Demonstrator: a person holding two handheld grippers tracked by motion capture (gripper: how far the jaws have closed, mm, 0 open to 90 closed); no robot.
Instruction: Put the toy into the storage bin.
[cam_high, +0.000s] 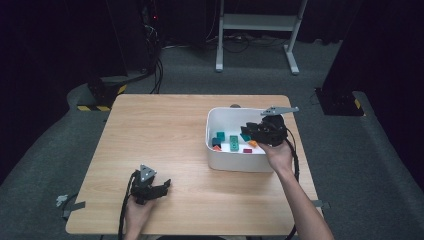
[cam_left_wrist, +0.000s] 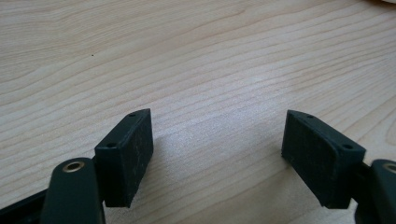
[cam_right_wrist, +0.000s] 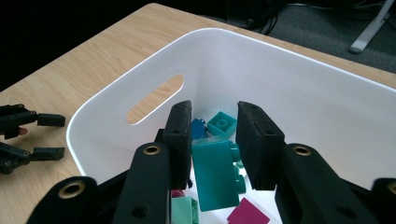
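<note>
My right gripper (cam_high: 248, 134) hangs over the white bin (cam_high: 235, 162) at the table's right side, tilted down into it. In the right gripper view its jaws (cam_right_wrist: 215, 111) are shut on a teal brick (cam_right_wrist: 215, 177), which hangs between the pads above the bin's floor. My left gripper (cam_high: 166, 184) rests low near the front left of the wooden table (cam_high: 165, 130). Its jaws (cam_left_wrist: 217, 149) stand wide open over bare wood with nothing between them. It also appears at the left edge of the right gripper view (cam_right_wrist: 46, 135).
Loose bricks lie in the bin: a green one (cam_high: 233, 142), a teal one (cam_high: 220, 135), a magenta one (cam_right_wrist: 247, 214), a small teal one (cam_right_wrist: 222, 123) and a blue one (cam_right_wrist: 198, 128). The bin wall has a handle slot (cam_right_wrist: 154, 99). A desk frame (cam_high: 257, 22) stands on the floor behind the table.
</note>
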